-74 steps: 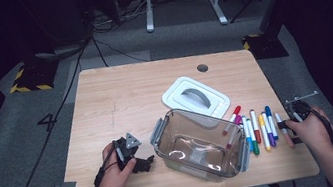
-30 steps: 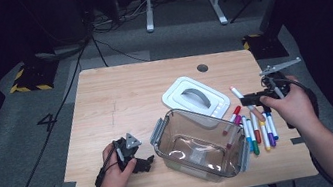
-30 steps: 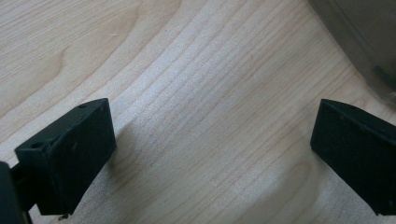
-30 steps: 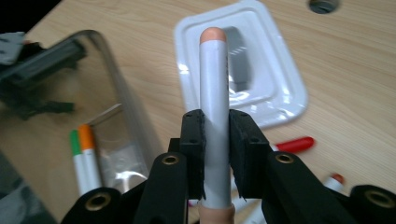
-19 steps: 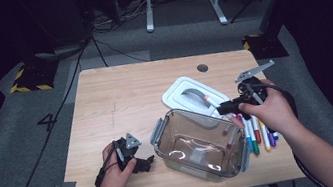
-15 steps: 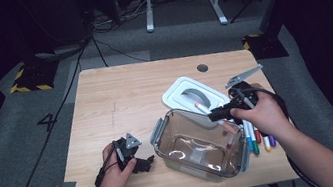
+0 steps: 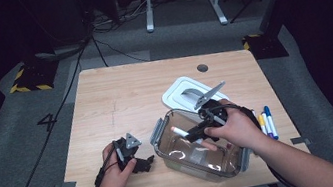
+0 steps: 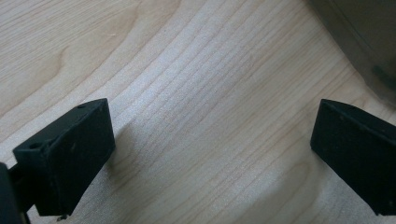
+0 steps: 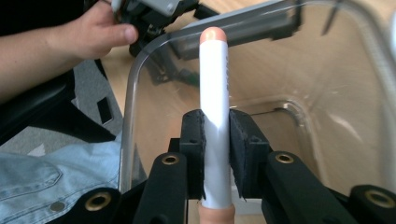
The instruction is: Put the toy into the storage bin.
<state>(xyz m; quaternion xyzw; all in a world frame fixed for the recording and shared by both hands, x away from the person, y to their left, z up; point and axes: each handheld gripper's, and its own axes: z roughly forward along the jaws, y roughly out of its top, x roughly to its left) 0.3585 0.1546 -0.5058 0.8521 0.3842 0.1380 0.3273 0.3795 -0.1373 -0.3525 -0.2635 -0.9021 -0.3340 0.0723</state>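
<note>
The right gripper [image 9: 215, 135] is pinching a white marker [image 9: 215, 107] over the clear container [image 7: 198, 146], so lowering it inside before letting go seems wise; the left gripper [image 8: 210, 154], spread, is resting beside the container.

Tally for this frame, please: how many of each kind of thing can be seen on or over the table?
Markers: 4 (held marker in the right tongs; 3 table markers; the hand may hide more)
Clear container: 1
White lid: 1
Total: 6
</note>
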